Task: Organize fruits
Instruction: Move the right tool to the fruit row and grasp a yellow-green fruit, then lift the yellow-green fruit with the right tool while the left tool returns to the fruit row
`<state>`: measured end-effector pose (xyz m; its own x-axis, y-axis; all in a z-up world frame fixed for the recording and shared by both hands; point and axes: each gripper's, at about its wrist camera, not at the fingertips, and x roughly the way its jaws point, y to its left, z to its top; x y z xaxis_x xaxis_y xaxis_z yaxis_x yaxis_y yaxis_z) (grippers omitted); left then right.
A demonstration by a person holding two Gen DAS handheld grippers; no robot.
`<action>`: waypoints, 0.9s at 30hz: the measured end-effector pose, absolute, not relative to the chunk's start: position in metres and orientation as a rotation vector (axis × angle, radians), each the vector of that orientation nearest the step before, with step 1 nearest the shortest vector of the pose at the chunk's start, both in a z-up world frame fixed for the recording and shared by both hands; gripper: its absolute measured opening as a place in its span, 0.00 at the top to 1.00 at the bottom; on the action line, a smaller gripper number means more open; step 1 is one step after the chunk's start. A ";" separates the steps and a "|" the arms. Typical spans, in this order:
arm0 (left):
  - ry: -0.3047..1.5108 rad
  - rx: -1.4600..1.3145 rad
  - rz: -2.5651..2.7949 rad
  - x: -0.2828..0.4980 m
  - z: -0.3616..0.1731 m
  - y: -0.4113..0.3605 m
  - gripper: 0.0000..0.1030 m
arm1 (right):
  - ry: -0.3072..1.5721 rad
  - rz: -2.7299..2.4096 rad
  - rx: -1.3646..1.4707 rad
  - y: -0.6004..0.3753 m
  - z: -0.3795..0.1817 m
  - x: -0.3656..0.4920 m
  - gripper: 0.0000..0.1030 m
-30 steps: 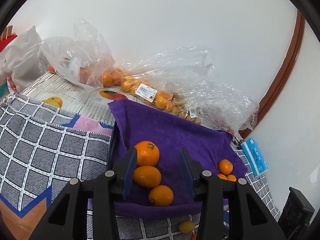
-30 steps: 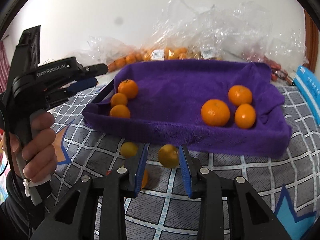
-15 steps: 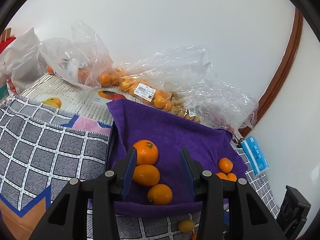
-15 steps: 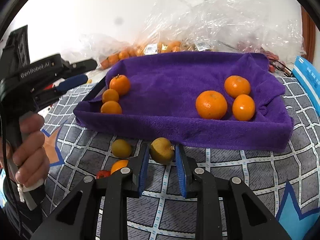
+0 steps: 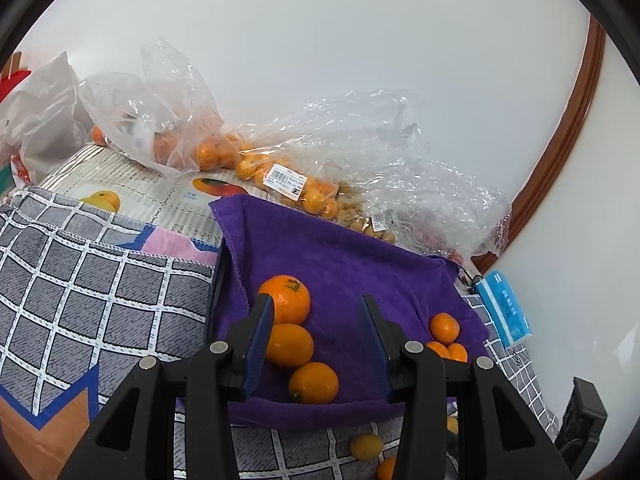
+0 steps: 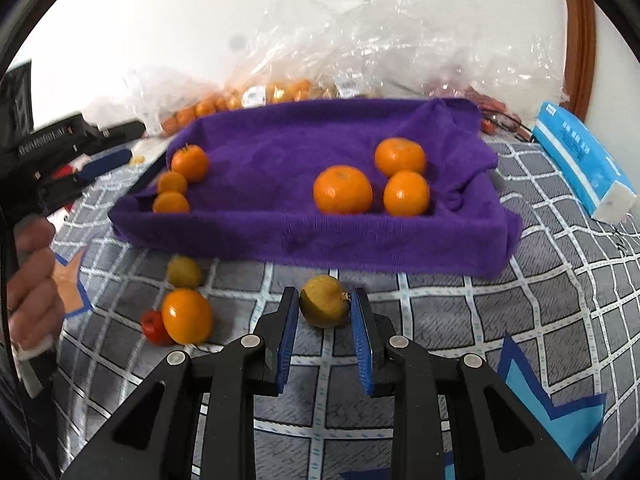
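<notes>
At the far left of my right-hand view, my left hand [image 6: 30, 280] wraps the handle of the left gripper [image 5: 316, 304], whose blue-padded jaws stand wide apart with nothing between them, hovering over the near-left part of the purple towel-lined tray [image 6: 312, 236]. Just past its left pad, three oranges [image 5: 289, 344] lie in a line on the purple cloth, touching one another. On the checked cloth [image 6: 500, 300] in front of the tray lie a small red fruit [image 6: 154, 326], an orange fruit [image 6: 187, 315] touching it, and a yellow-green fruit [image 6: 184, 272] just behind. Further right, my right gripper [image 6: 325, 308] has its two pads closed onto a yellowish-brown fruit [image 6: 324, 306], which sits at their tips just in front of the tray's near wall; I cannot tell whether it is lifted off the cloth. Inside the tray's right half, three larger oranges [image 6: 343, 190] cluster together. Behind the tray, clear plastic bags of fruit [image 5: 304, 184] are heaped against the white wall. At the far right, a blue tissue pack [image 6: 584, 164] lies on the cloth beside the tray.
</notes>
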<state>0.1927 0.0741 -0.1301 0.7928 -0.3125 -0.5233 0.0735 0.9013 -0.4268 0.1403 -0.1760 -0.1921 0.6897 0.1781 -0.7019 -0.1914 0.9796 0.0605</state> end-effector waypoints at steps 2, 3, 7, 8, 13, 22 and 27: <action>0.617 -0.390 -0.215 0.191 -0.129 0.072 0.60 | 0.784 0.200 -0.038 -0.171 -0.194 0.141 0.74; 0.614 -0.381 -0.215 0.189 -0.129 0.070 0.60 | 0.780 0.197 -0.044 -0.171 -0.193 0.140 0.74; 0.620 -0.355 -0.225 0.187 -0.131 0.063 0.60 | 0.777 0.202 -0.033 -0.171 -0.193 0.142 0.74; 0.624 -0.351 -0.230 0.187 -0.132 0.062 0.60 | 0.777 0.205 -0.026 -0.171 -0.192 0.142 0.74; 0.632 -0.335 -0.257 0.186 -0.133 0.055 0.60 | 0.758 0.245 0.014 -0.177 -0.190 0.141 0.74; 0.598 -0.343 -0.287 0.179 -0.128 0.053 0.60 | 0.723 0.259 0.068 -0.186 -0.188 0.138 0.74; 0.598 -0.356 -0.288 0.175 -0.123 0.056 0.60 | 0.725 0.265 0.084 -0.187 -0.188 0.138 0.74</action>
<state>0.1751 0.0561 -0.1234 0.7901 -0.3627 -0.4941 0.1598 0.9001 -0.4053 0.1383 -0.1869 -0.1885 0.7171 0.2678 -0.6435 -0.2097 0.9634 0.1672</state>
